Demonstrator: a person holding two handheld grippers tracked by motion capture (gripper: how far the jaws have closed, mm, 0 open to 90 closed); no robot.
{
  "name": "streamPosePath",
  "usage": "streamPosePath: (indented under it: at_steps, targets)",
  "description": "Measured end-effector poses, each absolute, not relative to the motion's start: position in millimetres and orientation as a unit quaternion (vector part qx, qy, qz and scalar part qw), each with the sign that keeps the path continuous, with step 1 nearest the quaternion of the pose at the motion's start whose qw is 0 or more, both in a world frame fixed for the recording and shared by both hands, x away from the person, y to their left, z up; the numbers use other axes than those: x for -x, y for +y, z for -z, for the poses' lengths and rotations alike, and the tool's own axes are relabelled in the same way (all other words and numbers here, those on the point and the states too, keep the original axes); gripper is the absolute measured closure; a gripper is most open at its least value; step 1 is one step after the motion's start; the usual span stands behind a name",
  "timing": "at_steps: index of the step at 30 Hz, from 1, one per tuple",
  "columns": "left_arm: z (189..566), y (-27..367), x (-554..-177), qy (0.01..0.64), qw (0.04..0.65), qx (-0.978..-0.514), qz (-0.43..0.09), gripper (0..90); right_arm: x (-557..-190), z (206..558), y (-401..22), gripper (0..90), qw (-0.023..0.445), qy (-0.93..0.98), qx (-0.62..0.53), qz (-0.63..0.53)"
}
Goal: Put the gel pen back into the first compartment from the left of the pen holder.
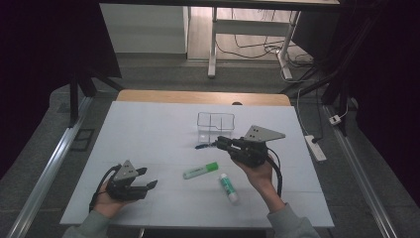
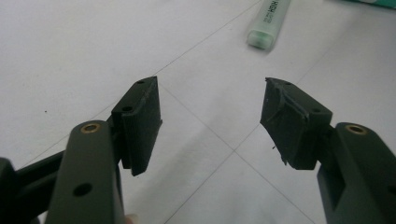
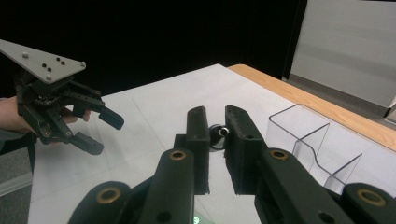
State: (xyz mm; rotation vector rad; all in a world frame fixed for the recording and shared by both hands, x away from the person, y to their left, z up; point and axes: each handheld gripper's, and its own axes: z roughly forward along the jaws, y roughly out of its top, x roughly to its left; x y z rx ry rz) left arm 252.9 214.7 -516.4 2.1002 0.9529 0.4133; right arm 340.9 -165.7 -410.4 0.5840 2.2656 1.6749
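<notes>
My right gripper [image 1: 219, 144] [image 3: 216, 113] hangs over the middle of the white table, shut on a dark blue pen [image 1: 202, 147] [image 3: 218, 132] whose end pokes out past the jaws. It sits just in front of a clear two-compartment holder [image 1: 216, 124] [image 3: 303, 135]. At the near left, my left gripper [image 1: 147, 178] [image 2: 210, 93] [image 3: 100, 133] rests low over the table, open with nothing between its jaws. A green highlighter [image 1: 200, 170] [image 2: 268, 21] lies between the two grippers. A white glue stick with a green label [image 1: 229, 187] lies near the front.
A white sheet [image 1: 148, 134] covers the table, and a wooden edge [image 1: 203, 96] shows along its far side. Metal rails [image 1: 44, 173] run along both sides. A power strip [image 1: 315, 147] and cables lie on the floor to the right.
</notes>
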Motion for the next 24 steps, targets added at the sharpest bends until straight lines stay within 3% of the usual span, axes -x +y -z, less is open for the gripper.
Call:
streamPosePath:
  at_steps: [24]
  targets:
    - [519, 215, -257, 0.375, 0.387, -0.826, -0.163, 36.7, -380, 389, -156, 79.7, 0.159, 0.787, -0.234, -0.548]
